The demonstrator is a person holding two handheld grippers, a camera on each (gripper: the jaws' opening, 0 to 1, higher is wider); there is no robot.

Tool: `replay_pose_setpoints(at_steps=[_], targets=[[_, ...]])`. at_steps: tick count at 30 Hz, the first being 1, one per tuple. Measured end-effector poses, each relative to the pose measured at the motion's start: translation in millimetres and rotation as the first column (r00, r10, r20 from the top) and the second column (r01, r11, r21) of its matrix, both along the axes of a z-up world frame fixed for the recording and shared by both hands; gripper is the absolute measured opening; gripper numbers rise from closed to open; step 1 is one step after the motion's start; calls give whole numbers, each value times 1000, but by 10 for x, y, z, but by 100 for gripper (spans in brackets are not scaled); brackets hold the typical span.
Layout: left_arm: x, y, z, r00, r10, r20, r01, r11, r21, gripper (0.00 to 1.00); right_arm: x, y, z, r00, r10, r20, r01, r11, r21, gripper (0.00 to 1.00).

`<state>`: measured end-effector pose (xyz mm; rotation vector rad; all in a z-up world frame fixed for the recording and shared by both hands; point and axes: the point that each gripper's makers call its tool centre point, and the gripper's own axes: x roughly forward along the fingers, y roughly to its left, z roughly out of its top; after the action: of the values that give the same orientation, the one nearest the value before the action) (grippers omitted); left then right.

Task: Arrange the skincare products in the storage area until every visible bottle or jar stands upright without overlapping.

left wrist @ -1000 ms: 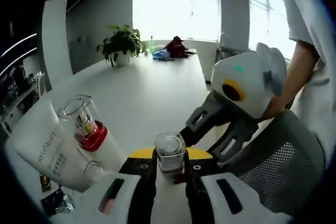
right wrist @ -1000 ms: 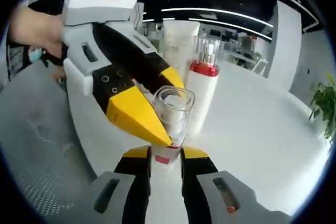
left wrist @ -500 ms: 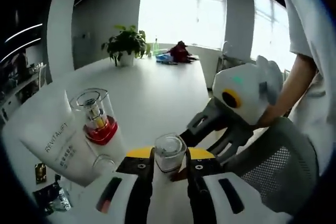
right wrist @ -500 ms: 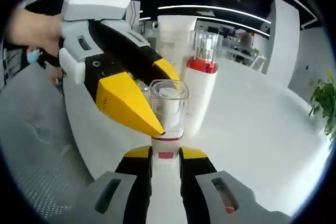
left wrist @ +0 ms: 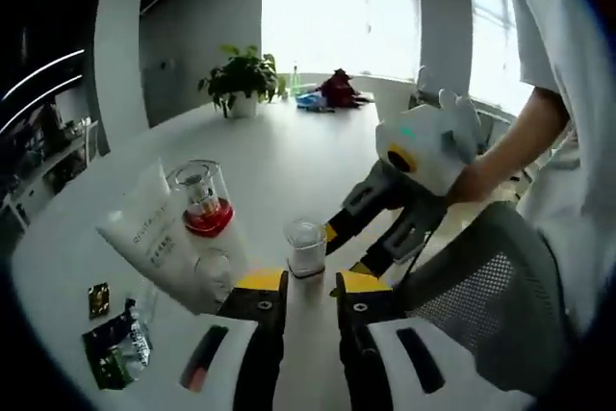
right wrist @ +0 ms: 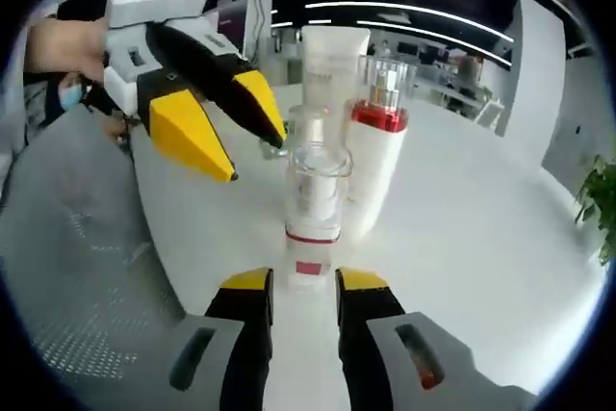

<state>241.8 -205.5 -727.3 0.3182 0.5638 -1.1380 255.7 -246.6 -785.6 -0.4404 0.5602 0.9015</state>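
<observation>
A small white bottle with a clear cap (left wrist: 305,247) (right wrist: 313,190) stands upright on the white table (left wrist: 279,161), free of both grippers. My left gripper (left wrist: 310,281) (right wrist: 255,156) is open and drawn back, its yellow tips short of the bottle. The right gripper (right wrist: 305,281) (left wrist: 344,250) is open too, its tips just short of the bottle's base. Behind stand a taller white pump bottle with a red collar (left wrist: 202,204) (right wrist: 377,141) and a white tube (left wrist: 159,238) (right wrist: 335,55), which looks tilted in the left gripper view. A small clear-capped item (left wrist: 214,271) (right wrist: 306,127) sits beside them.
Sachets (left wrist: 115,348) lie at the table's near left. A potted plant (left wrist: 243,79) and a red bag (left wrist: 337,89) stand at the far end. A grey mesh chair (left wrist: 481,305) (right wrist: 67,267) is by the table edge. A person's arm (left wrist: 520,141) holds the right gripper.
Both grippers have let go of the small bottle and backed away; it now stands alone. The left gripper's jaws have swung clear of it in the right gripper view.
</observation>
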Motion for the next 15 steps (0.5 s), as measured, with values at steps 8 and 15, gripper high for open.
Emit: replay_pose_setpoints(at_steps=[8, 15], targets=[[-35, -118, -403, 988, 139, -73, -138, 990, 19, 9, 110, -71, 21, 995, 102, 2, -101, 991, -91, 17], [39, -215, -485, 987, 154, -54, -153, 988, 19, 9, 159, 7, -13, 983, 186, 9, -183, 975, -129, 16]])
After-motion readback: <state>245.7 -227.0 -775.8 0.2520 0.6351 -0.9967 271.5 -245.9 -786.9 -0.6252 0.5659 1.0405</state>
